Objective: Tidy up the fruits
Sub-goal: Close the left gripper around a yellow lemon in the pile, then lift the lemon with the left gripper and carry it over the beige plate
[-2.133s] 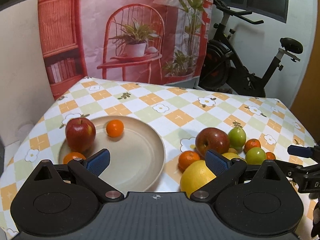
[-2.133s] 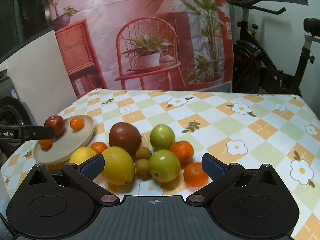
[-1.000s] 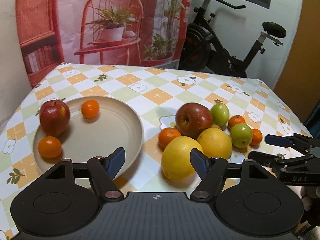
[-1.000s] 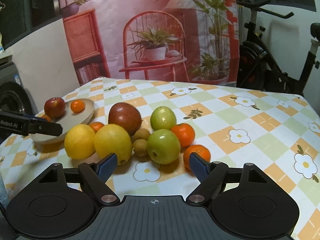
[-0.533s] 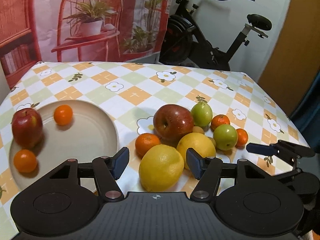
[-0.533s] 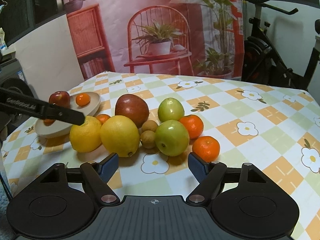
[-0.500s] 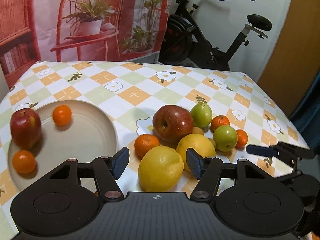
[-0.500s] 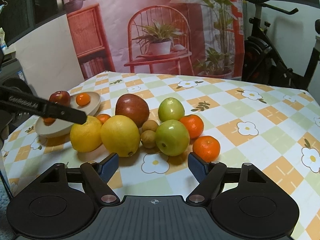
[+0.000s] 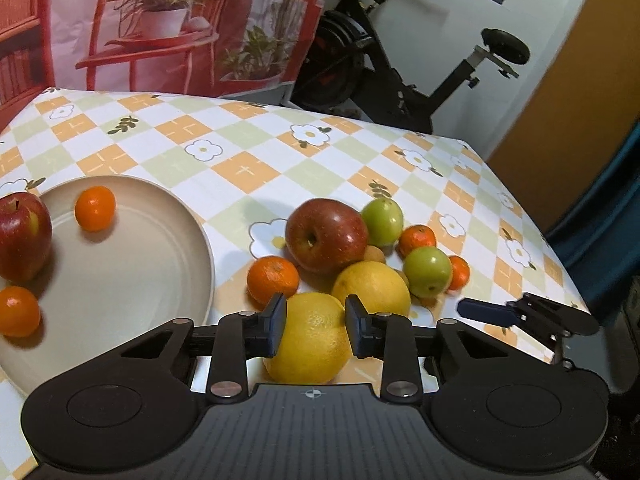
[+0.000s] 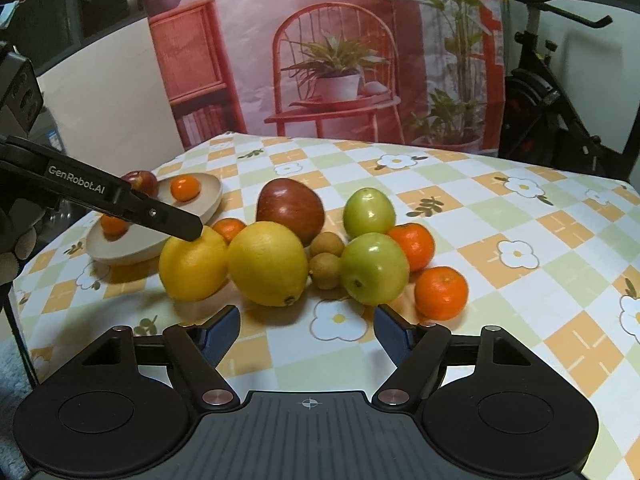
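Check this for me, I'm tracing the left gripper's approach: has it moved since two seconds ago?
Yes. The left gripper swung from over the plate rightward to the fruit pile, and its jaws have just been closing onto the lemon.

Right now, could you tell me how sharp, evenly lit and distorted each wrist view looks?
Left wrist view: strong fisheye bending at the edges, the apple on the plate slightly smeared, soft shadows beside the fruit. Right wrist view: the same fisheye curve, fruit pile crisp, dim upper left corner, mild sheen on the nearer green fruit.

- Left gripper [image 9: 315,322]: black linkage arms, silver screws, dark blue pads.
- Right gripper [image 10: 307,330]: same black build, ribbed housing.
- White "GenRobot.AI" lettering; possibly a pale glove at the edge.
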### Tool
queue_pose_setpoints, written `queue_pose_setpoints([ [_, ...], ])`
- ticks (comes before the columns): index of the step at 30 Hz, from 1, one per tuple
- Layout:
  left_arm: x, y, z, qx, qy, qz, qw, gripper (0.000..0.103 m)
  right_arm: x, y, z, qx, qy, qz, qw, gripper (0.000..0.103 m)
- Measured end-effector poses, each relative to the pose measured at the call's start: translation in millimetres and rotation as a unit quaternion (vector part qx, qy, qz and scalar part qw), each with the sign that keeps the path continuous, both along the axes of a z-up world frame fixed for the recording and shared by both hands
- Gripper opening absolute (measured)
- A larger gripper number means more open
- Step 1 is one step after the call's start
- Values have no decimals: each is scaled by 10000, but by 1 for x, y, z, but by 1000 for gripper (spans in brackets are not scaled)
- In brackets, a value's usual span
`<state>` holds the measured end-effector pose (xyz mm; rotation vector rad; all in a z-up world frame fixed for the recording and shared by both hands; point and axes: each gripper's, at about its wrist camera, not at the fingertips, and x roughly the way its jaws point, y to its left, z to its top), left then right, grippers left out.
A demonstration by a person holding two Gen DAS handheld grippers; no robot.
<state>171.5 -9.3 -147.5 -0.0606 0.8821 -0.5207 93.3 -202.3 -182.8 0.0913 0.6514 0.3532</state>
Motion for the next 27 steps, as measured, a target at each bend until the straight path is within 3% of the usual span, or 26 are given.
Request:
queue_pose_setpoints([
  [11,-16,7,0,-346,204,-103,9991,34,0,25,3,-75,123,428,9990,68],
  [19,-3,17,-5,-288,203,96,9993,34,15,56,4,-70,256,779,9966,62],
  [27,13,27,-11,-470,255,-26,9986,34,25,79,4,-24,407,977,9944,58],
])
